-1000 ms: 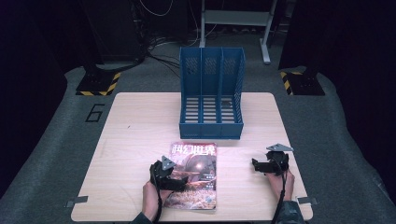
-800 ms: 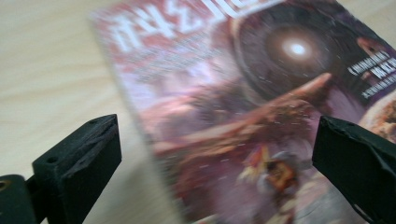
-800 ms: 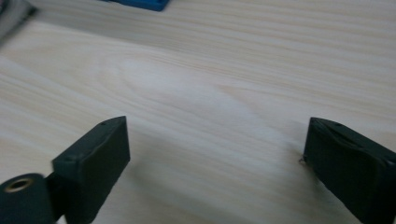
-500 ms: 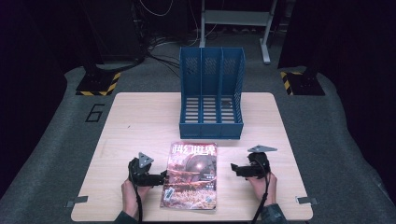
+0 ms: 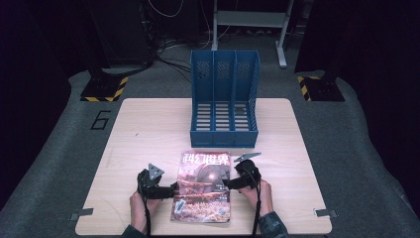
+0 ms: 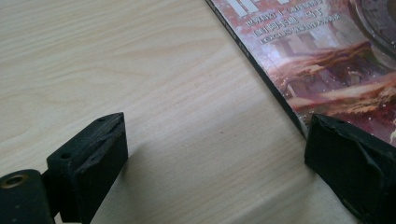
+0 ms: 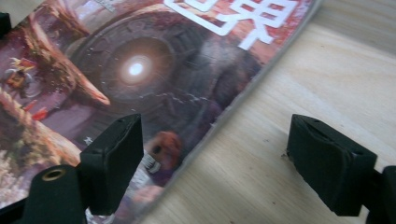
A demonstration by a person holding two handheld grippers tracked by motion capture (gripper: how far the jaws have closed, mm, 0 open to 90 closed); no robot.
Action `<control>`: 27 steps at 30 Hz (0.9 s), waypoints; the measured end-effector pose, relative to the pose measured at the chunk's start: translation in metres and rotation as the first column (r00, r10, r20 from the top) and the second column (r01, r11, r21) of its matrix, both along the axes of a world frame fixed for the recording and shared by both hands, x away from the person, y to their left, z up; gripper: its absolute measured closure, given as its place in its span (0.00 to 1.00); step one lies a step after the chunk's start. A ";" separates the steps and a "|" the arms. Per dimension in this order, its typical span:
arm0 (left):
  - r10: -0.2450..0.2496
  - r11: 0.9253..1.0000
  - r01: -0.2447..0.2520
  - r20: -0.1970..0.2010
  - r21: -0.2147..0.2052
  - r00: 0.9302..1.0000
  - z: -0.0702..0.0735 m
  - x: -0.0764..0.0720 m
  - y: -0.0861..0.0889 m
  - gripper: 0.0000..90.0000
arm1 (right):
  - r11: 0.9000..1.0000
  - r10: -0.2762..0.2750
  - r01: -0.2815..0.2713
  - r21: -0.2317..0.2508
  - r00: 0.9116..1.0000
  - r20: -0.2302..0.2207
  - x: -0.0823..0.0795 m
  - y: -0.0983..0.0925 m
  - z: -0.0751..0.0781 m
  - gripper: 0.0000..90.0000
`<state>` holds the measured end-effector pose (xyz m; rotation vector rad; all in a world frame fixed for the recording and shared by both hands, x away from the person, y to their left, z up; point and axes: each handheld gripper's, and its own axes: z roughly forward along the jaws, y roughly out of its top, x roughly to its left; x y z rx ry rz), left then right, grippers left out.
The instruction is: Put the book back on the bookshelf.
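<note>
At the far middle of the table (image 5: 148,124) stands a blue file rack (image 5: 224,101) with three upright compartments, open to the top and front, and every slot shows just its slatted floor. Just near of it, apart from its front lip, lies the magazine (image 5: 204,186), flat and face up, slightly askew, close to the table's near edge. Now the left gripper (image 5: 171,188) sits at the magazine's left edge, and in the left gripper view its jaws gape wide, one pad over bare wood, the other right at the spine of the magazine (image 6: 327,60). Over on the other side, the right gripper (image 5: 227,183) reaches in at the right edge. Its jaws have just been closing, yet they stand well apart, straddling that edge: one pad over the cover of the magazine (image 7: 140,70), the other over wood. Neither pair pinches anything.
</note>
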<state>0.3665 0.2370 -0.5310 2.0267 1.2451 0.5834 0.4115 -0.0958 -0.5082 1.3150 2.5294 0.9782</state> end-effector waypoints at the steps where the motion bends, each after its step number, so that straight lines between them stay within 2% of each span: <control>1: -0.004 1.000 0.004 -0.003 0.000 1.000 0.000 -0.001 -0.001 0.07 | 1.000 0.001 -0.001 -0.001 1.000 -0.005 0.000 0.002 0.000 0.22; 2: -0.018 1.000 0.019 -0.016 0.007 1.000 0.001 -0.001 -0.001 0.07 | 1.000 0.015 -0.015 -0.017 1.000 -0.006 0.002 0.003 0.001 0.23; 3: -0.029 1.000 0.029 -0.013 0.003 1.000 0.001 -0.001 -0.003 0.07 | 0.999 0.011 -0.011 -0.038 1.000 -0.008 0.003 0.007 0.002 0.24; 5: -0.023 1.000 0.023 -0.014 -0.006 1.000 0.000 -0.001 -0.005 0.07 | 0.999 0.021 -0.021 -0.048 1.000 -0.013 0.004 0.008 0.003 0.24; 6: -0.033 0.999 0.033 -0.024 -0.008 0.999 0.001 -0.001 -0.005 0.07 | 0.998 0.026 -0.027 -0.052 0.999 -0.030 0.005 0.009 0.004 0.25; 7: -0.038 0.999 0.038 -0.013 -0.008 0.999 0.000 -0.001 -0.007 0.07 | 0.997 0.023 -0.025 -0.067 0.999 -0.033 0.006 0.011 0.005 0.26; 10: -0.042 0.999 0.042 -0.017 -0.011 0.999 0.000 -0.001 -0.008 0.07 | 0.997 0.015 -0.018 -0.074 0.999 -0.044 0.007 0.014 0.005 0.27; 11: -0.052 0.999 0.052 -0.026 -0.011 0.998 0.001 -0.001 -0.008 0.07 | 0.995 0.011 -0.017 -0.097 0.998 -0.069 0.009 0.016 0.007 0.28; 12: -0.052 0.999 0.052 -0.027 -0.011 0.998 0.001 -0.001 -0.008 0.07 | 0.995 0.011 -0.017 -0.097 0.998 -0.069 0.009 0.016 0.007 0.28; 16: -0.043 0.999 0.043 -0.018 -0.015 0.999 0.000 -0.001 -0.009 0.07 | 0.988 0.035 -0.048 -0.147 0.995 -0.090 0.014 0.021 0.010 0.28; 17: -0.051 0.999 0.050 -0.029 -0.016 0.998 0.001 -0.001 -0.008 0.07 | 0.987 0.039 -0.053 -0.149 0.995 -0.095 0.015 0.022 0.010 0.28; 18: -0.045 0.999 0.045 -0.016 -0.018 0.999 0.000 -0.001 -0.008 0.07 | 0.987 0.029 -0.045 -0.157 0.994 -0.108 0.015 0.023 0.011 0.28; 22: -0.048 0.999 0.048 -0.020 -0.014 0.999 0.000 0.000 -0.008 0.07 | 0.983 0.047 -0.066 -0.173 0.992 -0.114 0.019 0.025 0.012 0.29; 26: -0.050 0.999 0.050 -0.020 -0.012 0.999 0.000 0.000 -0.008 0.07 | 0.982 0.052 -0.073 -0.172 0.991 -0.125 0.018 0.027 0.012 0.29; 27: -0.050 0.999 0.050 -0.020 -0.012 0.999 0.000 0.000 -0.008 0.07 | 0.986 0.051 -0.070 -0.154 0.991 -0.126 0.018 0.027 0.012 0.30</control>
